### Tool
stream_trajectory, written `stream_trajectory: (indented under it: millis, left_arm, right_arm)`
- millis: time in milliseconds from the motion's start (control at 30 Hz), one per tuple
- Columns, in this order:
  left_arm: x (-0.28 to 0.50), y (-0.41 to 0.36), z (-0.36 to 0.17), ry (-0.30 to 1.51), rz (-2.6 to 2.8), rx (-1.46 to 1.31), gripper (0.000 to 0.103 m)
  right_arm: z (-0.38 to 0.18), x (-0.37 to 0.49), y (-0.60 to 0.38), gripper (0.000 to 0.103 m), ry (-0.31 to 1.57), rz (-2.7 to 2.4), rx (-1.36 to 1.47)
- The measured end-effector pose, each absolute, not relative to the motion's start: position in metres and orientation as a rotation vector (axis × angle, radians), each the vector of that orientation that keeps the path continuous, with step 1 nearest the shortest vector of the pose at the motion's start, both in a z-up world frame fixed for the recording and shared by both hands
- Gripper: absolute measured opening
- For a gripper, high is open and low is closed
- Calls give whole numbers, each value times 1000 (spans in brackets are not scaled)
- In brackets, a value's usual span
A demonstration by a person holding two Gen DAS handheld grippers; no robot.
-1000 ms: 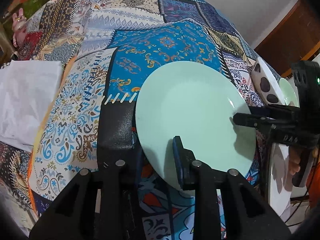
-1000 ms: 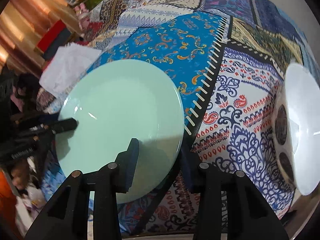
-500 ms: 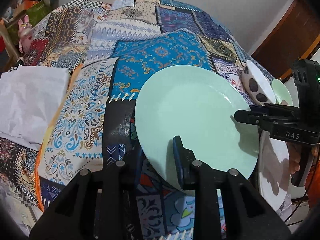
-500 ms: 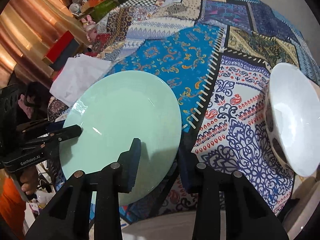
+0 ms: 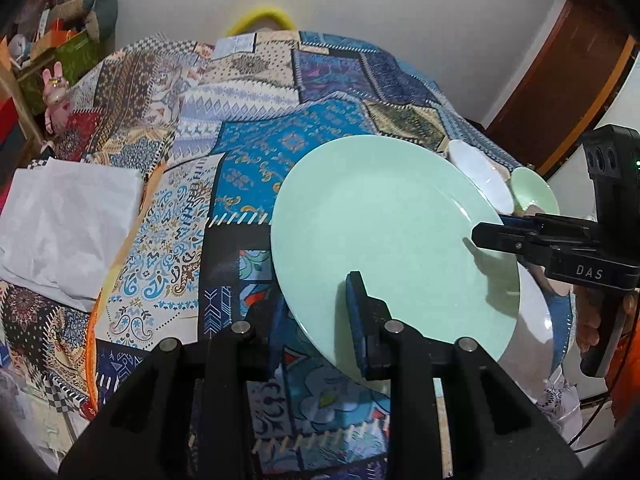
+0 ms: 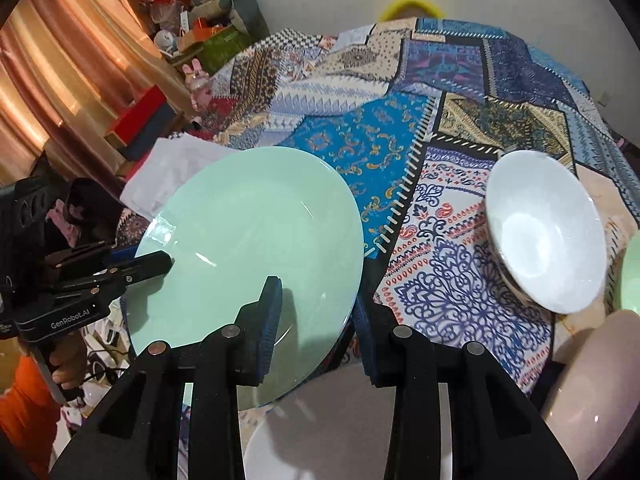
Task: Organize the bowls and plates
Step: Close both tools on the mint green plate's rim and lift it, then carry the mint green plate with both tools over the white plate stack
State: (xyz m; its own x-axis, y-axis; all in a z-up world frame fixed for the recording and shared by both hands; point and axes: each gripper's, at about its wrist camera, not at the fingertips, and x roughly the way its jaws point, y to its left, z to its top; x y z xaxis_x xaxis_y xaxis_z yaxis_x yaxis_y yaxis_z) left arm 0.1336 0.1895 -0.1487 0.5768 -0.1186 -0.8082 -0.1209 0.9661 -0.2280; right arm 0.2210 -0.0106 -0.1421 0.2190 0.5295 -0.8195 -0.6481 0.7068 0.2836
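We see one patchwork cloth (image 5: 256, 148) over the bench. One mint plate (image 5: 384, 232) hangs above it, its rim clamped by both our left tongs (image 5: 316, 316) and right tongs (image 6: 316, 320). One white plate (image 6: 344, 420) lies beneath them; one white bowl (image 6: 548, 232) sits right of the right tongs.

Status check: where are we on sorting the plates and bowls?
Nothing looks stacked yet. In hand: the mint plate is off the cloth, its rim clamped by the left tool and the right tool at separate spots. A white plate shows below it, a likely landing spot. Left: the white bowl and green bowl sit apart on the patchwork cloth.
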Motion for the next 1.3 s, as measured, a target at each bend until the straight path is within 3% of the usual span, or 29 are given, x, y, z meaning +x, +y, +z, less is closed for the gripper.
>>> stream_trajectory:
  millis: [700, 1300]
  left_arm:
    - [102, 120, -108, 902, -91, -214, 28]
    - [93, 72, -118, 938, -159, -201, 28]
  right_arm:
    - [-101, 179, -86, 32, 970, 775, -82]
    - [-110, 156, -138, 32, 947, 718, -35]
